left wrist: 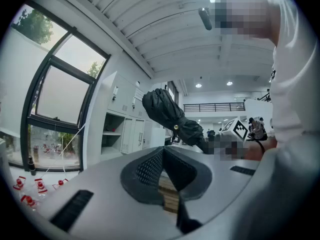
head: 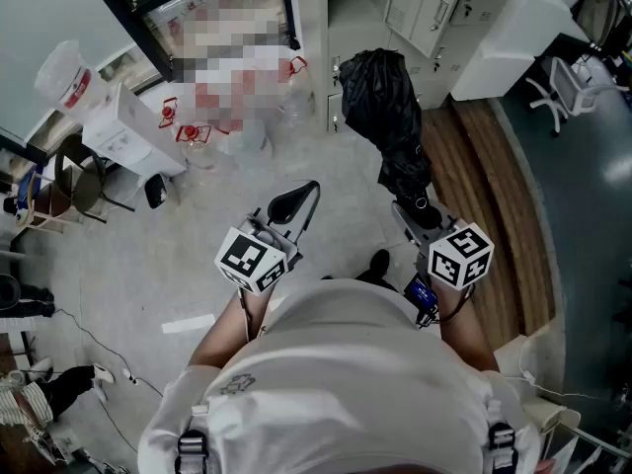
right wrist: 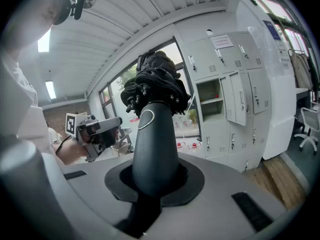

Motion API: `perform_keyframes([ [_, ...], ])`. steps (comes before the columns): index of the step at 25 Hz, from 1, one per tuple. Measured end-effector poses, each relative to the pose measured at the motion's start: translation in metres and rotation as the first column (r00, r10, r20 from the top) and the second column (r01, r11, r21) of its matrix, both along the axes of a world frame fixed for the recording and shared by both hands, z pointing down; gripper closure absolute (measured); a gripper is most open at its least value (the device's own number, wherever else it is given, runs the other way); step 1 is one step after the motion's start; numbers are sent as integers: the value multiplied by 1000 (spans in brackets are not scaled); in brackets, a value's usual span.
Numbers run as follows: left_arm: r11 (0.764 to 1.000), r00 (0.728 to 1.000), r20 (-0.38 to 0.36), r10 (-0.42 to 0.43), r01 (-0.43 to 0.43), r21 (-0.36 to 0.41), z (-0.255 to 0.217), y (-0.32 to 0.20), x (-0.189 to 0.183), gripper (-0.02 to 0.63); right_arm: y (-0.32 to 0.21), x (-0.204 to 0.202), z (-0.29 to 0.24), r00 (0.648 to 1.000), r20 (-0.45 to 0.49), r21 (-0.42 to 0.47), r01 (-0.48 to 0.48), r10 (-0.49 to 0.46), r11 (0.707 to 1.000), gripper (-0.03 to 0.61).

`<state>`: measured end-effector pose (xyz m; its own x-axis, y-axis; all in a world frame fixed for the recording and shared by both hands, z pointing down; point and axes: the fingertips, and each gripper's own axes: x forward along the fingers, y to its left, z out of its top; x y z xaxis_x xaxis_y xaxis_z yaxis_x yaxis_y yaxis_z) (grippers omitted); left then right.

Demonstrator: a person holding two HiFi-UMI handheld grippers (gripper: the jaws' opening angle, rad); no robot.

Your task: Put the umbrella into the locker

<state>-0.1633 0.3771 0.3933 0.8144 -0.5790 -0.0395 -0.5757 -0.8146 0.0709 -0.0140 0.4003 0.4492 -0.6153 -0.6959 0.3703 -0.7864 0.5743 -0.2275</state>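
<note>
Umbrella (head: 380,97): folded and black, carried by its handle in front of the person, canopy end pointed away towards the lockers (head: 430,8), well apart from them.
Right tongs (head: 420,205): pinched on the umbrella's black handle, tilted slightly downward.
Left tongs (head: 310,190): pressed together with nothing between them, held level beside the right tongs.
Lockers: white; one compartment (right wrist: 210,96) is seen open.

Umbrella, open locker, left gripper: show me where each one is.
umbrella (head: 380,92), head view, folded black canopy.
open locker (right wrist: 209,93), right gripper view, its open compartment.
left gripper (left wrist: 163,151), left gripper view, where its tips meet.
</note>
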Motion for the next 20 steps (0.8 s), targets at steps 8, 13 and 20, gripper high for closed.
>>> perform_keyframes([
  [8,1000,1000,3,13,-13,-13,2,-15,26,603,-16,26,0,1000,2,1,-13,13,1000,502],
  [13,1000,1000,15,13,-13,-20,3,-36,55,603,-33,54,0,1000,1,3,-4,4,1000,500],
  [20,1000,999,35,15,-15,-16,3,-75,116,603,-71,111,3,1000,-26,6,11,-11,1000,500],
])
